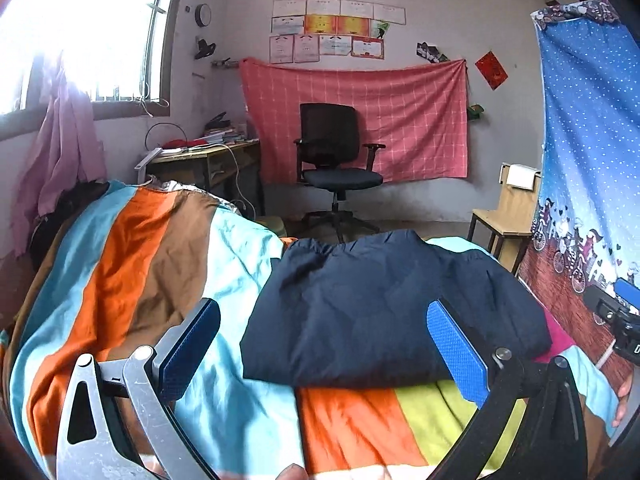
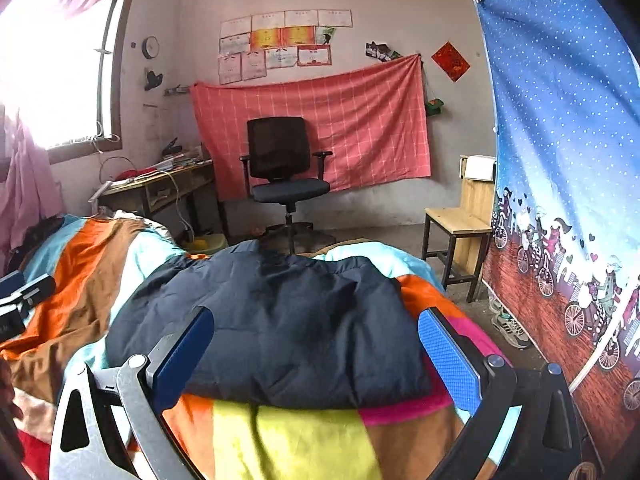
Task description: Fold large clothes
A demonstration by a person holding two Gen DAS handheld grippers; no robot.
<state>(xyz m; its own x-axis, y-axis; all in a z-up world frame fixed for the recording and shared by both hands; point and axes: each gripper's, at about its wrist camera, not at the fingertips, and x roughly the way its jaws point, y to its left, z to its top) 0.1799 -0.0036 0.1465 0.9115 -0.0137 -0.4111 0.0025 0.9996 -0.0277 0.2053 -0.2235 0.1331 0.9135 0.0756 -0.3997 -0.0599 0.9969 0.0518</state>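
Observation:
A navy blue padded jacket (image 1: 380, 312) lies folded into a compact bundle on a bed with a striped, multicoloured cover (image 1: 160, 264). It also shows in the right wrist view (image 2: 288, 324). My left gripper (image 1: 324, 344) is open and empty, just short of the jacket's near edge, its jaws spread wide. My right gripper (image 2: 316, 348) is open and empty too, its jaws straddling the jacket's near edge without touching it. The other gripper's body shows at the right edge of the left wrist view (image 1: 620, 320) and the left edge of the right wrist view (image 2: 20, 304).
A black office chair (image 1: 336, 164) stands beyond the bed before a red checked cloth (image 1: 400, 120). A cluttered desk (image 1: 208, 160) is at the left under the window. A wooden chair (image 2: 460, 224) and a blue patterned curtain (image 2: 560, 160) are at the right.

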